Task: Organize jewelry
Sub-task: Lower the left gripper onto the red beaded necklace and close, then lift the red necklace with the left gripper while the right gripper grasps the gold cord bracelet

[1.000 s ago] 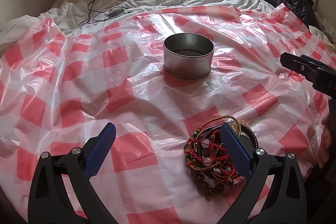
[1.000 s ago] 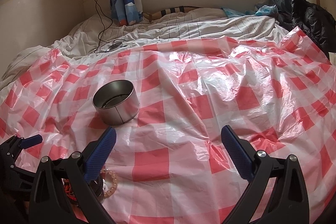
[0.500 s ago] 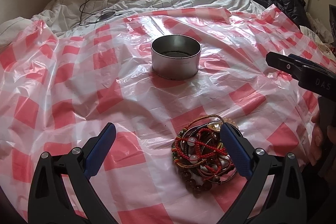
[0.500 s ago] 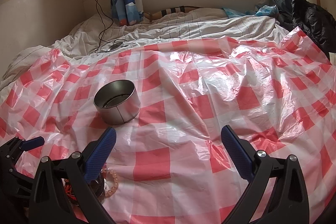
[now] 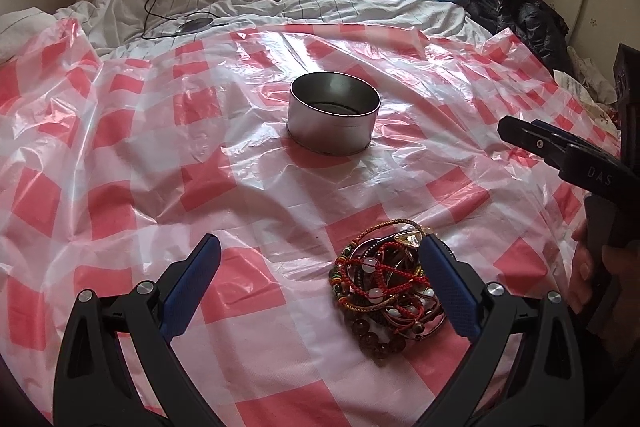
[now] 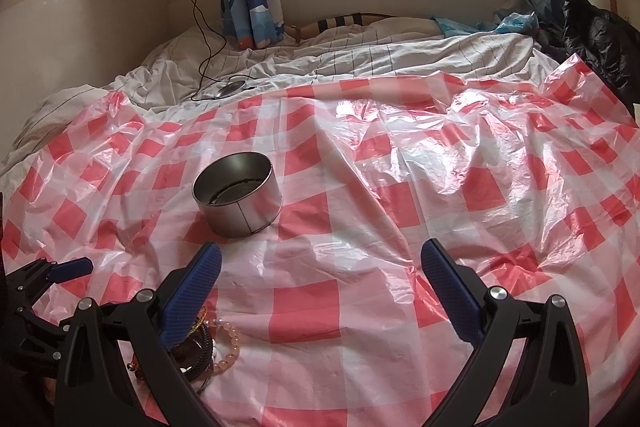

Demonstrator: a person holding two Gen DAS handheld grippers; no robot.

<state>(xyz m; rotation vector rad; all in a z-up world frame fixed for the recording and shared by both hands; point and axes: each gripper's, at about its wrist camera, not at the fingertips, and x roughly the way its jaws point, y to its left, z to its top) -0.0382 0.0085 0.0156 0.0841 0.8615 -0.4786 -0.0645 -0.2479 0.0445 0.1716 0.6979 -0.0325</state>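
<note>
Bracelets (image 5: 386, 291) lie tangled beside the left hand-held gripper (image 5: 320, 281) — both hand-held grippers gape empty; one pinch could drag the whole clump.

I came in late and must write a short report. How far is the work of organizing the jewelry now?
Done: nothing clear yet; the metal tin stands open on the checked plastic sheet, and what lies at its bottom cannot be made out. In hand: the open left gripper is beside the tangled bracelet pile, gripping nothing. The right gripper is open and holds nothing. Left: the whole pile.
</note>
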